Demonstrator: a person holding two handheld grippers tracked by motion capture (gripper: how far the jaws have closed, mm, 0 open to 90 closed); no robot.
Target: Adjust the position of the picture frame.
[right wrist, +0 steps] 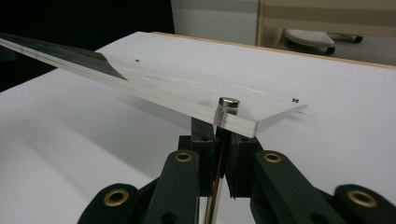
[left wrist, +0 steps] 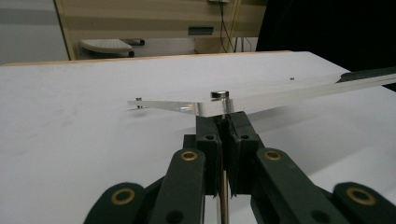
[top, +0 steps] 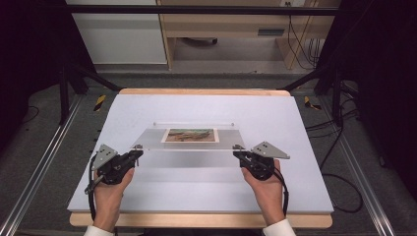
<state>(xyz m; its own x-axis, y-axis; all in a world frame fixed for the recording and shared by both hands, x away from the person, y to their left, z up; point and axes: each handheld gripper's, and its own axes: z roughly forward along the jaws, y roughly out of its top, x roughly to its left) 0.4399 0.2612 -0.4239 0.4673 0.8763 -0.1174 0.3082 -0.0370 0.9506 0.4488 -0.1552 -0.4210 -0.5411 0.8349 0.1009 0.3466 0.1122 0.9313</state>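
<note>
A clear acrylic picture frame (top: pixel 147 138) with a small landscape picture (top: pixel 191 134) in its middle is tilted, its near edge raised off the white table cover (top: pixel 196 191). My left gripper (top: pixel 138 153) is shut on the metal corner pin at the frame's near left corner. In the left gripper view the jaws (left wrist: pixel 223 122) pinch the thin pin below its silver head (left wrist: pixel 219 94), under the clear plate (left wrist: pixel 261 98). My right gripper (top: pixel 238 151) is shut on the near right corner pin. Its jaws (right wrist: pixel 219 130) clamp the pin under its silver head (right wrist: pixel 229 102) and the plate (right wrist: pixel 177 91).
The white cover lies on a wooden tabletop (top: pixel 196 220). Metal rails (top: pixel 39 167) run along both sides on the floor. Cables (top: pixel 339 147) trail on the floor at the right. A wooden desk (top: pixel 221 24) stands beyond the table's far edge.
</note>
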